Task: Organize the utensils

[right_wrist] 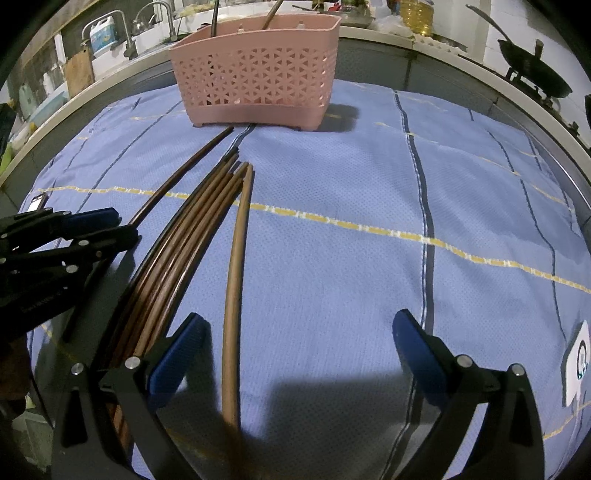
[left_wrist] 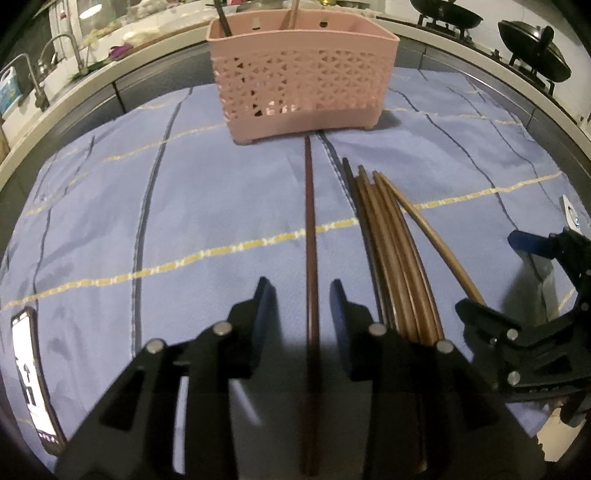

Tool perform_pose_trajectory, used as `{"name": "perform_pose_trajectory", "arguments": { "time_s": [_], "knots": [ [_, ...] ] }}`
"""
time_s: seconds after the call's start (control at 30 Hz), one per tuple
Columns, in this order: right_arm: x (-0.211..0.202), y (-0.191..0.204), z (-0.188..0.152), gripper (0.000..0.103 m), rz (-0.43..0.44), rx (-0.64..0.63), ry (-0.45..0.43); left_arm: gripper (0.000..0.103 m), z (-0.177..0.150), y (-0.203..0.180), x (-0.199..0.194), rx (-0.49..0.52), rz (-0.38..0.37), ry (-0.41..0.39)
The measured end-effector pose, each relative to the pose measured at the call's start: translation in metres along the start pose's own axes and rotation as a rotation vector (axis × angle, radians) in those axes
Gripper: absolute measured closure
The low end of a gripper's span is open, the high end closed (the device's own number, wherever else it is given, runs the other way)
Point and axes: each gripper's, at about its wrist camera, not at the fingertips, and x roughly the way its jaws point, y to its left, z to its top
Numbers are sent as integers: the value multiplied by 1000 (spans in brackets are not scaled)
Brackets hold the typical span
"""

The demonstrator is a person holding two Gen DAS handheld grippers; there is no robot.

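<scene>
Bare blue cloth (right_wrist: 332, 258) is lying right of the chopstick bundle (right_wrist: 173, 254); the pink basket (left_wrist: 301, 77) is standing beyond. Left gripper (left_wrist: 300, 295), released, is straddling a dark chopstick (left_wrist: 309, 236) left of the bundle. Right gripper (right_wrist: 299, 328), spread wide, is straddling a tan chopstick (right_wrist: 236, 273).

I count one pink utensil basket (left_wrist: 303, 74) standing on one blue checked cloth (left_wrist: 207, 206) over the worktop. Two utensil handles (right_wrist: 214, 18) stick up out of the basket. On the cloth lies one dark chopstick (left_wrist: 309, 236) on its own, one lighter chopstick (right_wrist: 236, 266) on its own, and one bundle of brown chopsticks (right_wrist: 184, 236) pressed side by side; I make out about five in it, though the exact number is hard to tell. I have two grippers, my left gripper (left_wrist: 301, 291) and my right gripper (right_wrist: 295, 325). One phone (left_wrist: 31, 376) lies at the cloth's edge. Two woks (left_wrist: 532, 51) sit on the stove behind.
</scene>
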Motion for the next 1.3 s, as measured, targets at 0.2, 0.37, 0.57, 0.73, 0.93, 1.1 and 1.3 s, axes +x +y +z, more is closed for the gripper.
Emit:
{"name": "perform_pose_trajectory", "arguments": {
  "time_s": [0.2, 0.37, 0.57, 0.73, 0.93, 1.1, 1.3],
  "knots": [
    [-3, -7, 16, 59, 4, 15, -21, 71, 18, 0, 9, 15, 10, 15],
    [7, -3, 38, 74, 17, -7, -15, 71, 44, -7, 25, 44, 31, 23],
    [16, 0, 60, 97, 117, -20, 2, 98, 65, -8, 37, 34, -41, 30],
    [-18, -11, 61, 97, 245, 32, -124, 99, 68, 20, 3, -93, -191, -58],
    [-73, -15, 81, 97, 349, 55, -328, 99, 81, 52, -82, -200, -284, -287],
    [-115, -14, 122, 97, 413, 66, -508, 99, 110, 71, -149, -225, -276, -484],
    [-143, -18, 198, 97, 443, 79, -662, 99, 165, 86, -188, -226, -227, -625]
  ]
}}
